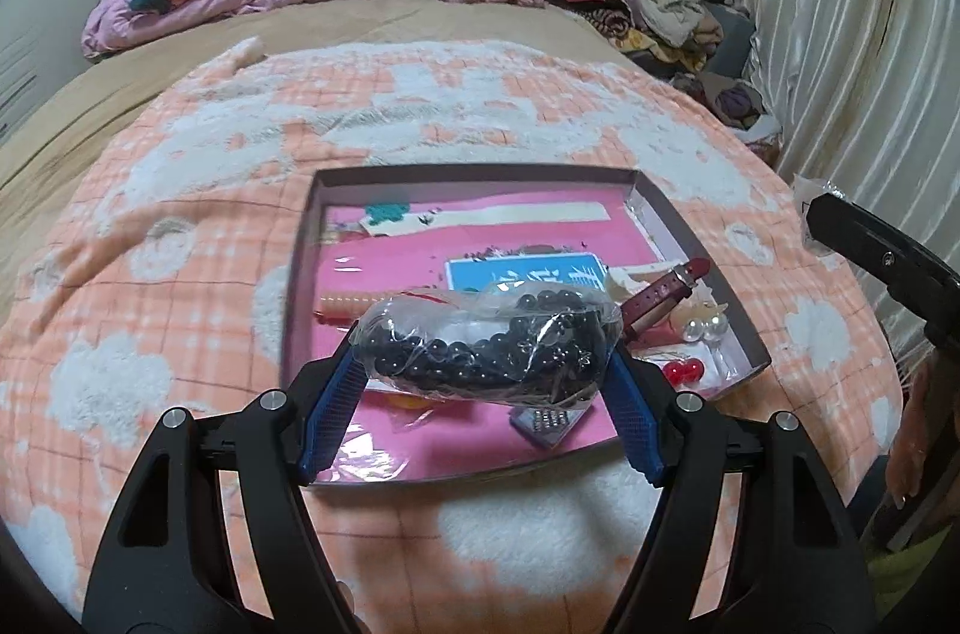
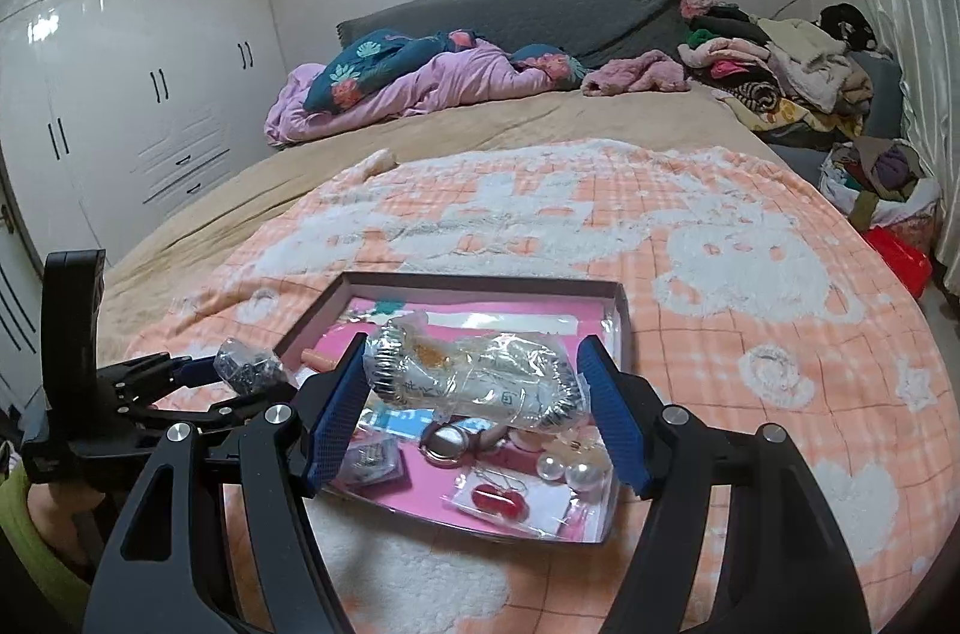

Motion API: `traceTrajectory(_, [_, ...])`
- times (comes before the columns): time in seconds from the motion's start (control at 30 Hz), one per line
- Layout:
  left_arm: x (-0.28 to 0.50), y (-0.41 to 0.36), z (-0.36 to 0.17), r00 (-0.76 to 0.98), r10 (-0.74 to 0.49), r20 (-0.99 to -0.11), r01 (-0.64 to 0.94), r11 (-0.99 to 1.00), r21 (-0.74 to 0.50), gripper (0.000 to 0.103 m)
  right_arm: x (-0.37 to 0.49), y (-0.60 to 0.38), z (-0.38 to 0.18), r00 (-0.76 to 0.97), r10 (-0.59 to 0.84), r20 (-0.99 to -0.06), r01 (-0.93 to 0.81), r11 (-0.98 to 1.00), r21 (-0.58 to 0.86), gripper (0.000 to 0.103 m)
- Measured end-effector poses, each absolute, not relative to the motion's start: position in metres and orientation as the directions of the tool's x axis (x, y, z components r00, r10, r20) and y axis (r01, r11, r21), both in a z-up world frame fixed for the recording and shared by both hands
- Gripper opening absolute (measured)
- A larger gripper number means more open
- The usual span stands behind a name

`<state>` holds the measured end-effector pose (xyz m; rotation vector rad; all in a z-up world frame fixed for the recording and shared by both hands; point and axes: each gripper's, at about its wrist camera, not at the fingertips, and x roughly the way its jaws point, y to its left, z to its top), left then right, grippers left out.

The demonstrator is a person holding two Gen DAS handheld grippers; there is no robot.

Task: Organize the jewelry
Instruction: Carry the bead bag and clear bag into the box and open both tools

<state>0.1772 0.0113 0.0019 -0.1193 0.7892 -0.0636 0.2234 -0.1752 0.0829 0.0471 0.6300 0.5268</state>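
Blue-padded fingers of the left gripper (image 1: 487, 352) pinch a clear plastic bag of dark round beads (image 1: 489, 343) from both sides, holding it up above the near part of a shallow cardboard box lined in pink (image 1: 645, 199); the same bag shows at the left in the right wrist view (image 2: 246, 370). The right gripper (image 2: 474, 376) likewise squeezes a crinkled clear plastic packet with a pale printed card inside (image 2: 474, 373) between its blue pads, lifted over the same box (image 2: 618, 310). Inside the box lie a dark red leather watch strap (image 1: 666, 289), a pair of large white pearl earrings (image 2: 567, 469), small red bead earrings in a clear sleeve (image 2: 498, 502), a blue printed card (image 1: 522, 274) and a round silver-rimmed piece (image 2: 447, 445). The box sits on a fluffy peach and white checked blanket (image 2: 750, 286) spread over a tan bed, with a rumpled lilac duvet (image 2: 420, 91) and a heap of folded clothes (image 2: 780, 64) near the grey headboard
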Motion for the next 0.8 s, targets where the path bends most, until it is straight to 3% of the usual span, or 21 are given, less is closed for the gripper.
traceTrajectory(0.8, [0.202,-0.009,-0.039,0.634,-0.111,-0.765,0.033,0.993,-0.116,0.066,0.241,-0.179,0.010,0.616,0.431,-0.660,-0.429,0.885,0.179,0.068])
